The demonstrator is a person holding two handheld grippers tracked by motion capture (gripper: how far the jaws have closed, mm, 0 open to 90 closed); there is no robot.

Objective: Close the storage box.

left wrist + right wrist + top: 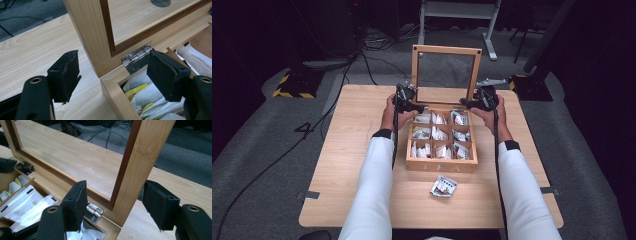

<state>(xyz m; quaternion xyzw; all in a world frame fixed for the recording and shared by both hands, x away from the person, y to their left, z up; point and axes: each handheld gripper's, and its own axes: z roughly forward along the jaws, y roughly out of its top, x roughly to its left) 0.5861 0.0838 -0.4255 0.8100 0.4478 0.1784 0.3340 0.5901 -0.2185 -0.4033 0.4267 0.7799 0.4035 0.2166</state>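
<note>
High view: both grippers sit at the back corners of the open wooden box (441, 164), the left gripper (408, 99) beside the foot of the lid's left upright, the right gripper (480, 98) beside its right one, and the glazed lid (446, 50) stands upright between them. In the left gripper view the jaws are parted with nothing pinched, the lid's corner post and the steel hinge (137, 56) lying in the gap ahead; in the right gripper view the jaws are wide, straddling the other upright without visibly pressing on it. The lid looks a stiff, light wooden frame around a clear pane (the pane is the fragile part), so I judge the side rails the place to take hold, low near the hinges for control or higher for leverage. It should swing freely and could drop if let go. Just below the right gripper's jaws lie paper tea sachets (27, 203) in their compartments, likely soft and easily caught under a closing lid. One loose sachet (443, 186) lies on the table (337, 165), well behind both grippers, out of the way.
</note>
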